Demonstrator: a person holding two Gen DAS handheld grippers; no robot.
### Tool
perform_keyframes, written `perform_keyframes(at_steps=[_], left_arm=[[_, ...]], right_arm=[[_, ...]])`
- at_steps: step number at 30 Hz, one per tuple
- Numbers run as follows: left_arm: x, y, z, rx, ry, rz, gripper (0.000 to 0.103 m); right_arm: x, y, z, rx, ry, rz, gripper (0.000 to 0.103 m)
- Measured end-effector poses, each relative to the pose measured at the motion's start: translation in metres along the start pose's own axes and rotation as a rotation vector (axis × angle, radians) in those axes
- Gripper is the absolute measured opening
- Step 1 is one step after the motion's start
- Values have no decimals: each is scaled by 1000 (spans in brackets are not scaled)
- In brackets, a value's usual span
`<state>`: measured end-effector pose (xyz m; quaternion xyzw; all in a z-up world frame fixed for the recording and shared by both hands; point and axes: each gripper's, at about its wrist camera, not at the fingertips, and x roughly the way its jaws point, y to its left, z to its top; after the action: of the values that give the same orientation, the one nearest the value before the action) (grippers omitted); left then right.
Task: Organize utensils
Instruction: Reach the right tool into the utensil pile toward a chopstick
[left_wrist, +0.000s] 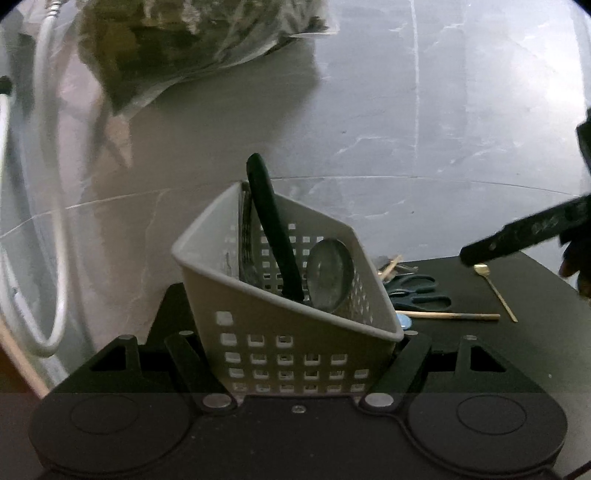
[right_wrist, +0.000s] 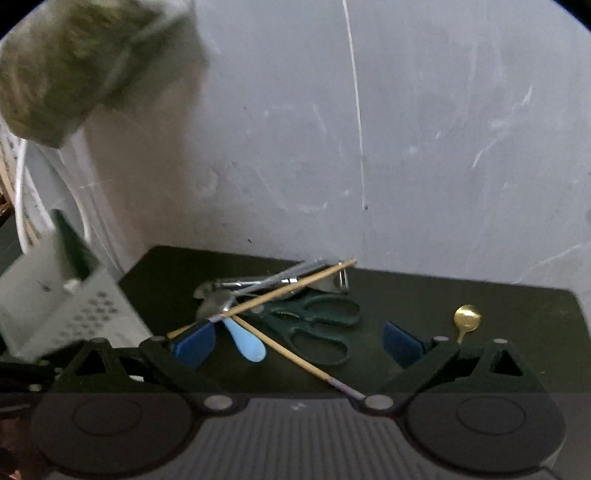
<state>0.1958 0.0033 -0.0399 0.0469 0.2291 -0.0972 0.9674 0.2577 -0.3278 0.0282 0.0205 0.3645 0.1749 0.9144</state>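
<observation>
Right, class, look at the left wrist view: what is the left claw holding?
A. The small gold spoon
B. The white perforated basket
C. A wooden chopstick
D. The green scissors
B: the left claw grips the tilted white perforated basket between its fingers, while the scissors, gold spoon and chopstick lie on the black table beyond it.

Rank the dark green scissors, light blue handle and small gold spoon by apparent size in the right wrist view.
1. Dark green scissors, clearly largest.
2. Light blue handle.
3. Small gold spoon, though its stem is partly hidden by the claw, so 2 and 3 are uncertain.
</observation>
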Motion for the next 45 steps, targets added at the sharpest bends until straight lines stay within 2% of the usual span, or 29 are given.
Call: perform_keyframes(at_steps=[4,7,9,10,14,21,29,31,33,34,38,45], left_arm=[[-4,3,2,-25,15,51,77],[-6,4,2,-38,23,78,77],[-7,4,2,-45,24,92,77],[-6,5,2,-46,25,95,77],[-8,6,1,-51,24,102,77],[-10,7,-1,-52,21,99,77],[-10,9,-2,-53,18,93,77],[-10,9,-2,-52,17,91,77],[-10,9,-2,-52,17,88,77],[-10,10,-2,-52,16,87,77],[-10,11,-3,-51,12,81,77],[-9,15,-3,-45,7,64,77]], right_arm=[[25,-1,1,84,-6,94,99],[44,7,8,126,3,184,85],[57,16,14,140,11,206,76],[67,21,18,150,20,202,75],[89,26,23,226,82,124,55],[113,26,20,338,160,3,45],[126,44,27,306,173,-121,44],[126,44,29,320,179,-147,38],[128,44,31,316,191,-174,24],[124,43,30,308,195,-181,24],[114,30,26,364,206,-141,18],[94,-7,8,591,204,-17,7]])
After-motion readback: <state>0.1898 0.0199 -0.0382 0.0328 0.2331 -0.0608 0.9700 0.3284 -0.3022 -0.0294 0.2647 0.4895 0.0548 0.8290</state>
